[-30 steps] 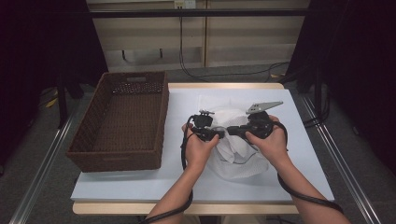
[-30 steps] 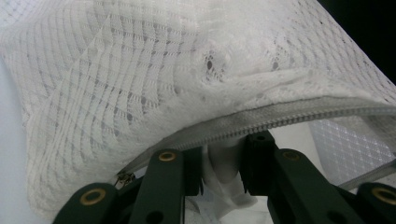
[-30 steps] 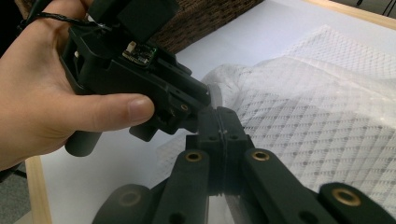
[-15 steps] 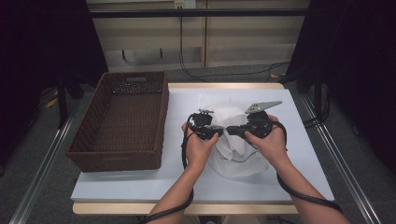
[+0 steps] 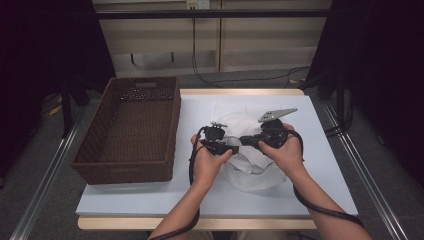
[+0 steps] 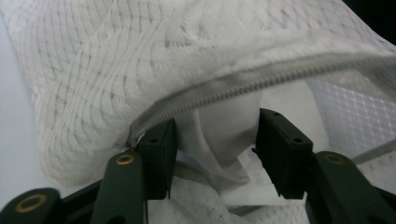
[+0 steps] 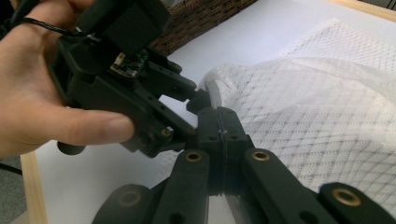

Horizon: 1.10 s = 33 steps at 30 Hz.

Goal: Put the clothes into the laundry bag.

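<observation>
White mesh laundry bag (image 5: 240, 150) lies mid-desk (image 5: 150, 200), right of the empty wicker basket (image 5: 135, 125). Bag's zipper (image 6: 243, 88) is open at least partway, mouth gaping in the left gripper view; white cloth (image 6: 224, 135) sits at the opening between the left jaws. Judging by that, stuffing or pulling the cloth is underway; nothing is in the basket yet, so any move there is left to do.

Left gripper (image 5: 235, 148): jaws about half open and just been opening, pads either side of the cloth fold, not pressing it. Right gripper (image 5: 243, 141): jaws fully closed, pinching the bag's rim by the opening.

Both hands meet over the bag, grippers pointed inward at each other, tips nearly touching, forearms coming in from the near edge.
</observation>
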Available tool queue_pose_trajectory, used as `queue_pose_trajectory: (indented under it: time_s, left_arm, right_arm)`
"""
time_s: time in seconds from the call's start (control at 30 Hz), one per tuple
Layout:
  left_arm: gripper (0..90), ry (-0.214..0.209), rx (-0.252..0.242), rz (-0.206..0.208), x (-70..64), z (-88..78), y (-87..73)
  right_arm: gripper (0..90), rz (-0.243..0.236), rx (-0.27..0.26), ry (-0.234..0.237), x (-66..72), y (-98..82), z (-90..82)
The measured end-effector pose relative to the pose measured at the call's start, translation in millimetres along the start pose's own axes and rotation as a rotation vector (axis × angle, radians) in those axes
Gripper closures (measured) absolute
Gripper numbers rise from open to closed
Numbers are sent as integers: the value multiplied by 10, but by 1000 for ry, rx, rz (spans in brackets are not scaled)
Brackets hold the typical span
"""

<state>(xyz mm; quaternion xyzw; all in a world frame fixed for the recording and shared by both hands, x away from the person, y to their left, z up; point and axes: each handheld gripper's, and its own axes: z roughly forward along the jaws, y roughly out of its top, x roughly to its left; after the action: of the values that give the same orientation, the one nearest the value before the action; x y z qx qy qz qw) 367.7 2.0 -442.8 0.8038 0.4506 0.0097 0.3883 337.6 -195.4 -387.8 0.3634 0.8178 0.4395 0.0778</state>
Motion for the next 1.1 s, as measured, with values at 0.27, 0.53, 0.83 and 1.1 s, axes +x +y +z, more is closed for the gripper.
queue_pose_trajectory:
  time_s: [0.27,0.53,0.83,1.1]
  left_arm:
    - [402,-4,33,34,-13,-6,-71]
    - [495,-32,71,-13,19,121,-177]
    - [678,-35,45,-47,23,170,-149]
    - [808,5,-12,-20,-22,136,-12]
  right_arm:
    - [900,6,3,-8,-32,-25,-6]
    - [900,8,7,-5,-18,-36,14]
    - [900,14,9,0,-20,-68,39]
    - [900,22,10,-10,-46,-109,2]
